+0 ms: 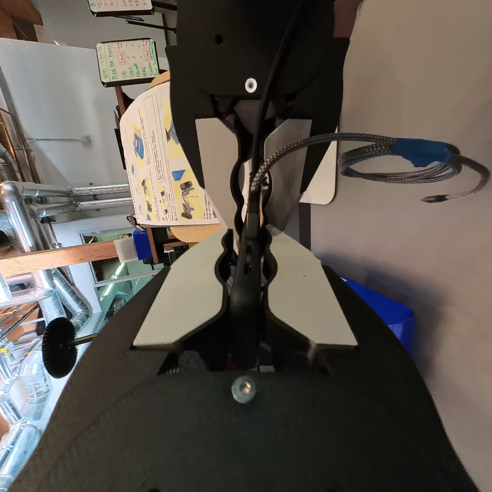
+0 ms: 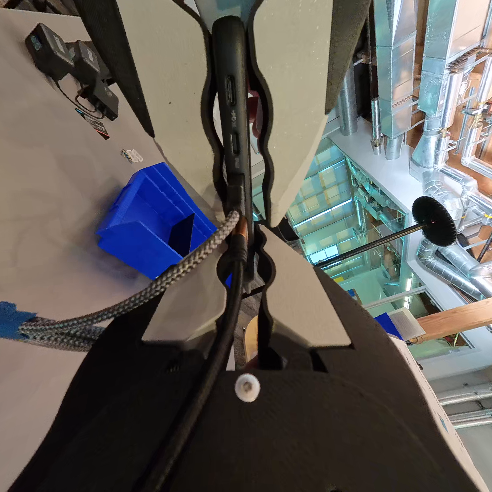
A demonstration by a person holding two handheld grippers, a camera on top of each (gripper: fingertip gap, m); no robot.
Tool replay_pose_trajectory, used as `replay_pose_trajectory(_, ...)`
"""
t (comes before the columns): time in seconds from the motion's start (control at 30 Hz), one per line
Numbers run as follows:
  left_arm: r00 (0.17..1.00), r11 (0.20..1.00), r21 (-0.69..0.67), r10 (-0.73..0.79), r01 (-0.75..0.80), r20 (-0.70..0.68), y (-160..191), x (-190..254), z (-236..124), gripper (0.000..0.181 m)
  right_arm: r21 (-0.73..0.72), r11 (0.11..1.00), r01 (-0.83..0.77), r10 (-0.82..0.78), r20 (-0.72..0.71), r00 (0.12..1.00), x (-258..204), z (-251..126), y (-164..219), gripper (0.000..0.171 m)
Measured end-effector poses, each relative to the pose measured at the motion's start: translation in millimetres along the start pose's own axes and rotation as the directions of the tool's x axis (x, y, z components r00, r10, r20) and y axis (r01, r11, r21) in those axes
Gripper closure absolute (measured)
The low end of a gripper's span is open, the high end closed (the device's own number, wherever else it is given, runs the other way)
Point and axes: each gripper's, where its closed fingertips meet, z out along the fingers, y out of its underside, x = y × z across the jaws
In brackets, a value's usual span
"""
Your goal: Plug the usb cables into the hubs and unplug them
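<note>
Hub: slim black hub (image 2: 231,87) is sitting edge-on, its side ports showing.
Cable: grey braided cable (image 2: 186,269) is arcing from its end, plugged in, blue-taped coil (image 1: 415,157) lying behind.

Both cams sit on the grippers, looking fwd along the fingers, rolled sideways so the grey table (image 1: 399,80) stands vertical. Left wrist view faces the right gripper (image 1: 253,213) head-on, very close; table on its right, room w/ pipes on its left. Right wrist view faces back at the left gripper (image 2: 239,207); table on its left. Shared: hub (image 2: 234,106), braided cable (image 1: 346,141), blue bin (image 2: 149,221), table.
</note>
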Motion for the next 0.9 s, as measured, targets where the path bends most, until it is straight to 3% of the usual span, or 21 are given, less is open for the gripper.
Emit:
replay_pose_trajectory(0.1, 1.000, 1.000, -0.028, -0.004, 0.004, 0.010, 4.8, -2.3, 0.4, 0.161, -0.007, 1.000, -0.001, 0.001, -0.031, 1.000, 4.7, 0.0, 0.9, 0.159)
replay_pose_trajectory(0.17, 0.998, 0.998, -0.062, 0.003, 0.001, 0.068, 12.0, -10.8, 0.5, 0.162, -0.038, 0.999, -0.016, 0.014, -0.050, 0.999, 11.0, -3.1, 8.3, 0.136)
replay_pose_trajectory(0.3, 0.995, 0.987, -0.160, -0.008, 0.024, 0.102, 34.1, -17.7, 1.7, 0.161, -0.104, 0.993, -0.049, 0.034, -0.138, 0.990, 35.5, -22.5, 33.6, 0.146)
replay_pose_trajectory(0.4, 0.982, 0.974, -0.225, 0.004, 0.039, 0.187, 49.8, -28.9, 3.6, 0.161, -0.093, 0.976, -0.198, 0.182, -0.157, 0.971, 50.9, -38.6, 40.4, 0.151)
replay_pose_trajectory(0.53, 0.952, 0.961, -0.274, 0.053, 0.033, 0.301, 59.1, -40.1, 7.3, 0.161, 0.111, 0.843, -0.526, 0.526, 0.035, 0.850, 50.9, -46.5, 10.6, 0.154)
replay_pose_trajectory(0.67, 0.915, 0.950, -0.313, 0.107, 0.021, 0.388, 65.2, -46.7, 10.0, 0.161, 0.267, 0.667, -0.696, 0.664, 0.211, 0.717, 57.9, -51.9, -21.9, 0.155)
replay_pose_trajectory(0.8, 0.892, 0.951, -0.309, 0.118, 0.026, 0.436, 65.3, -47.4, 11.9, 0.161, 0.170, 0.700, -0.694, 0.660, 0.218, 0.719, 41.1, -35.2, -16.4, 0.157)
replay_pose_trajectory(0.9, 0.878, 0.952, -0.305, 0.146, 0.000, 0.457, 59.0, -46.9, 12.9, 0.161, 0.155, 0.677, -0.720, 0.686, 0.224, 0.693, 34.2, -19.6, -15.8, 0.152)
